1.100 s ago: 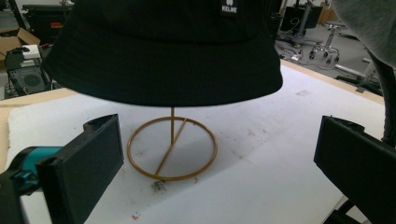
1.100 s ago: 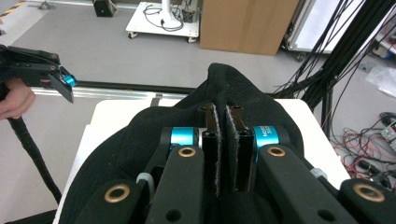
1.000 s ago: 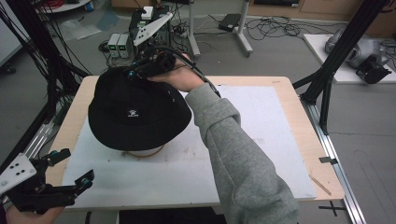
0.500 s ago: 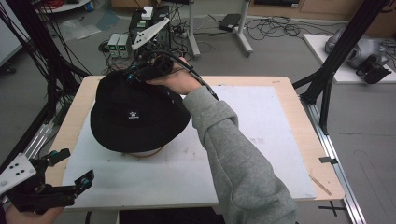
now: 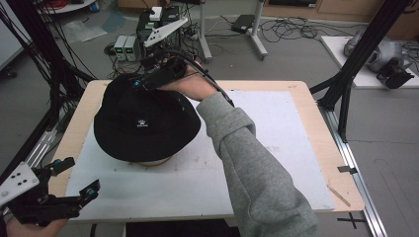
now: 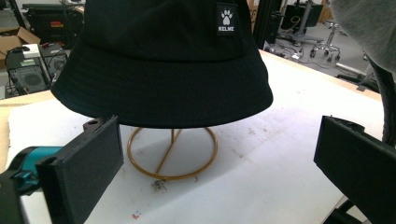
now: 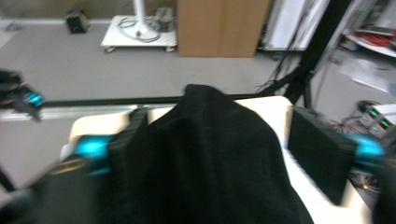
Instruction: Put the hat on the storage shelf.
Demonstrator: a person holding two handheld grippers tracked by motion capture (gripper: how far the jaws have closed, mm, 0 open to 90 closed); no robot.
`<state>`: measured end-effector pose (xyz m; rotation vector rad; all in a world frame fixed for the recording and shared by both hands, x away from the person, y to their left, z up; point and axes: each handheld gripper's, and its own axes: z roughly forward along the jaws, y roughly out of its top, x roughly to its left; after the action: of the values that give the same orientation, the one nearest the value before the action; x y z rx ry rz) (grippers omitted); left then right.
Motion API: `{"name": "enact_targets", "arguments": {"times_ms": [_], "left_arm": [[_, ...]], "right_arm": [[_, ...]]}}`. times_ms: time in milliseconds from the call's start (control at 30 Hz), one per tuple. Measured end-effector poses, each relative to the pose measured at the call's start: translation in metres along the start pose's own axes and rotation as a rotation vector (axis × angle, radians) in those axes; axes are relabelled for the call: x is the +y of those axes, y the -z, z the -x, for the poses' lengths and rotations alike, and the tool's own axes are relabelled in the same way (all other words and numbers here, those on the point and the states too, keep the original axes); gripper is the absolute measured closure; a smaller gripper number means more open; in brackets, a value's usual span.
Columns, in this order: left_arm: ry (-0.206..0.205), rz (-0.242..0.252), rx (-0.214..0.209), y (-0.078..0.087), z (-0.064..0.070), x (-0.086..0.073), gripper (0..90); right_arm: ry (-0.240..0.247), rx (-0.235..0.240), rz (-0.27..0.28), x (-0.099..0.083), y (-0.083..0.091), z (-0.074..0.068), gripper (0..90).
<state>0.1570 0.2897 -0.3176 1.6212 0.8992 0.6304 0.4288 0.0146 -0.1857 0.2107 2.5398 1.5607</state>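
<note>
Resting on a gold wire stand (image 6: 172, 156) at the desk's (image 5: 276, 128) left, the black bucket hat (image 5: 143, 123) is straddled at its far crown by the right gripper (image 5: 141, 81), jaws seemingly parted, perhaps to lift it. The left gripper (image 5: 76, 177) is held open at the near edge.

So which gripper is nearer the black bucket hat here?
Right. The right gripper is at the hat's far crown, jaws open around the fabric. The left gripper hangs open off the table's near-left corner, apart from it.
</note>
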Motion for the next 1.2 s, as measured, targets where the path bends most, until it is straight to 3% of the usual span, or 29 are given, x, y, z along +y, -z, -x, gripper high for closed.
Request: {"name": "enact_targets", "arguments": {"times_ms": [67,400,667,1000,1100,1200], "left_arm": [[0.001,0.002,0.001,0.000,0.000,0.000,1.7],[-0.002,0.008,0.000,0.001,-0.001,0.002,1.7],[-0.003,0.015,-0.007,-0.001,-0.001,0.004,1.7],[0.001,0.013,-0.013,-0.007,-0.005,0.005,1.7],[0.000,0.011,-0.015,-0.009,-0.006,0.006,1.7],[-0.001,0.011,-0.018,-0.010,-0.007,0.007,1.7]], "right_arm": [[-0.006,-0.018,0.004,-0.001,0.001,0.001,10.8],[-0.027,-0.019,0.023,-0.005,0.007,0.000,10.8],[-0.035,-0.043,0.041,-0.013,0.023,-0.002,10.8],[-0.086,-0.090,0.080,-0.040,0.056,0.006,10.8],[-0.113,-0.108,0.065,-0.049,0.068,0.011,10.8],[-0.112,-0.119,0.100,-0.059,0.083,0.013,10.8]]}}
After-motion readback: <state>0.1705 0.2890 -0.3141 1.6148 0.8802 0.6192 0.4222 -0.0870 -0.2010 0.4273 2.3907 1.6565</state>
